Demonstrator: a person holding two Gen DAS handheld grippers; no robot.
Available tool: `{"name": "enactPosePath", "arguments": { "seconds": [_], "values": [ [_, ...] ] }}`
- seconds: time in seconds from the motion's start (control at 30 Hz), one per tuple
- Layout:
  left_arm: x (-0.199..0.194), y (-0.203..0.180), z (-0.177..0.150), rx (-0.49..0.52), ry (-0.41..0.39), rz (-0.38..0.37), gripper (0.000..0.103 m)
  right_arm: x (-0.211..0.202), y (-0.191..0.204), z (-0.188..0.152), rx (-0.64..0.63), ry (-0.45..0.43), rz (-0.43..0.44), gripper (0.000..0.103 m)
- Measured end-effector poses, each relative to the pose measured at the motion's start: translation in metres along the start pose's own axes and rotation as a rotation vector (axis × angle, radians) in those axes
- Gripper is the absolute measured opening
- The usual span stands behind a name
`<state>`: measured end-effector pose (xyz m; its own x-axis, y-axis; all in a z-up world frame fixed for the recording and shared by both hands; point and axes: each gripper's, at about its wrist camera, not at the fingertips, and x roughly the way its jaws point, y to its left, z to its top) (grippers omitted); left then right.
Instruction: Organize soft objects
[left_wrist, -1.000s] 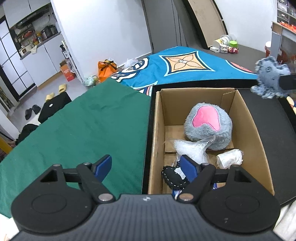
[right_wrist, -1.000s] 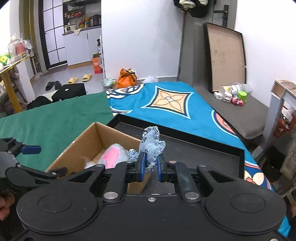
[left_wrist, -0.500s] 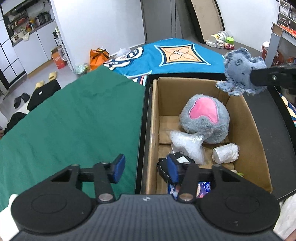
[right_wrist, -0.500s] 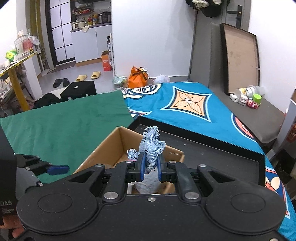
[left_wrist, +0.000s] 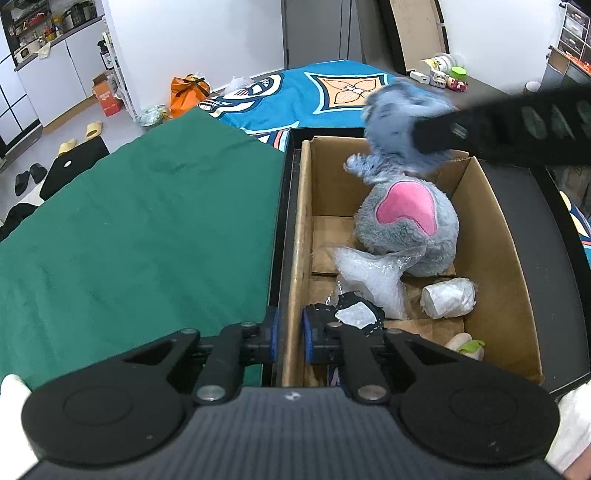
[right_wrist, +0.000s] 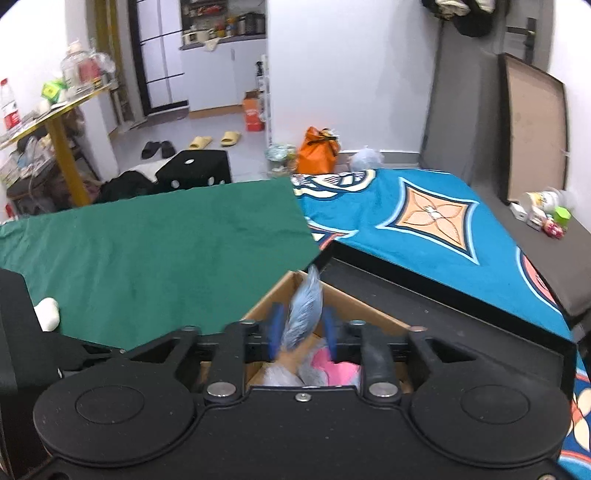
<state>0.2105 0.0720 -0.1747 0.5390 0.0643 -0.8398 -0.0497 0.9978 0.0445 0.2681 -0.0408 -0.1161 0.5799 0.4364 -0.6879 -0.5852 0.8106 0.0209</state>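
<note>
though blurred, blue fabric toy (right_wrist: 304, 317) hides cardboard box's (right_wrist: 365, 308) interior.

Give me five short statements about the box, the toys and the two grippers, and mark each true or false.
1. The left gripper straddles the cardboard box wall. True.
2. The grey plush toy lies on the green cloth. False: it lies in the box.
3. The right gripper is over the box. True.
4. The blue denim scrap lies on the box floor. False: it is between the opening jaws.
5. The box is empty. False.
</note>
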Motion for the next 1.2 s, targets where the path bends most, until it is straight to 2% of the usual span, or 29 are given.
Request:
{"name": "enactPosePath", "arguments": {
  "seconds": [0.27,0.37,0.73,0.83,0.9,1.0,1.2],
  "values": [
    [-0.001,-0.001,0.000,0.001,-0.001,0.002,0.013,-0.001,-0.004,-0.003,0.001,0.022,-0.016,0.040],
    [-0.001,-0.001,0.001,-0.001,0.000,0.006,0.014,-0.004,-0.007,-0.006,0.006,0.020,-0.027,0.047],
    [-0.009,-0.006,0.004,0.031,-0.013,0.036,0.017,-0.038,-0.032,-0.029,0.088,-0.001,-0.063,0.060],
    [-0.015,-0.001,0.008,0.007,-0.011,0.032,0.029,-0.049,-0.042,-0.035,0.116,-0.009,-0.075,0.063],
    [-0.023,0.000,0.010,-0.009,-0.030,0.020,0.042,-0.055,-0.048,-0.039,0.137,-0.010,-0.079,0.064],
    [-0.031,-0.003,0.011,-0.009,-0.029,0.007,0.052,-0.063,-0.052,-0.042,0.159,-0.019,-0.087,0.072],
    [-0.051,-0.010,0.015,0.004,-0.053,0.016,0.060,-0.080,-0.061,-0.050,0.216,-0.033,-0.105,0.088]
  ]
}}
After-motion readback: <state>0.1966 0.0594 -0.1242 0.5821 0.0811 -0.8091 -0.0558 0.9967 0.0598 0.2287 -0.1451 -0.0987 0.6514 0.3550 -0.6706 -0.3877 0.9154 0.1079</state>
